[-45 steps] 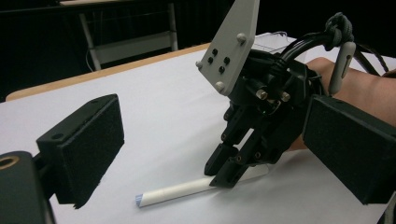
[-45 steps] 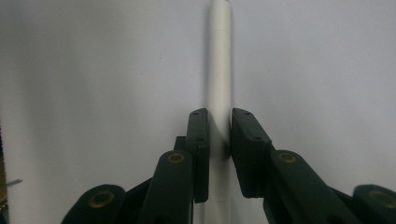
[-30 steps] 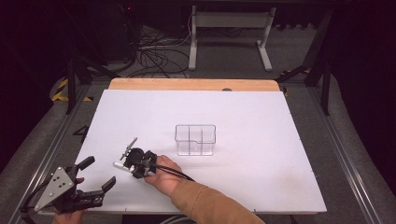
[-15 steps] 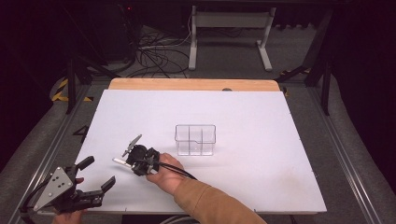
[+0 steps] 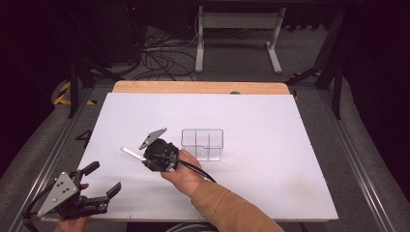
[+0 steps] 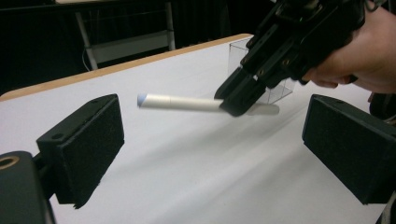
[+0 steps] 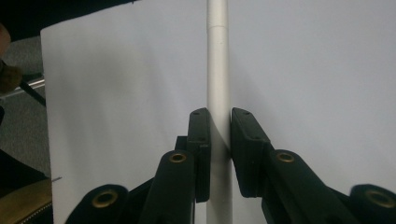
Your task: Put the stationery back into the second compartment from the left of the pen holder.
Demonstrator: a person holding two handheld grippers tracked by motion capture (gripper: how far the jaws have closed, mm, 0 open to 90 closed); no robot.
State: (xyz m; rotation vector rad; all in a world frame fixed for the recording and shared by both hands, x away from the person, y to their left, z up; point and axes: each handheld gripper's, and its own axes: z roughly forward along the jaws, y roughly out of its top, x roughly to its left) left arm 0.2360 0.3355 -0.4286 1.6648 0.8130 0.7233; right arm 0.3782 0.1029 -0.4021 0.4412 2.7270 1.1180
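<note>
At the near left corner of the table (image 5: 290, 145), the left gripper (image 5: 102, 189) waits with its fingers (image 6: 84, 144) spread wide and empty. Just beyond it, the right gripper (image 5: 155, 155) has its fingers (image 7: 200, 140) clamped on a white pen (image 7: 218, 84). Compared with a second ago, the pen has come up off the table and hangs above it, so the pick-up looks done and the clear compartment box (image 5: 203, 143) near the table's middle is probably next. The left gripper view shows the pen (image 6: 180, 102) clear of the surface; the right gripper view shows the pinch itself.
</note>
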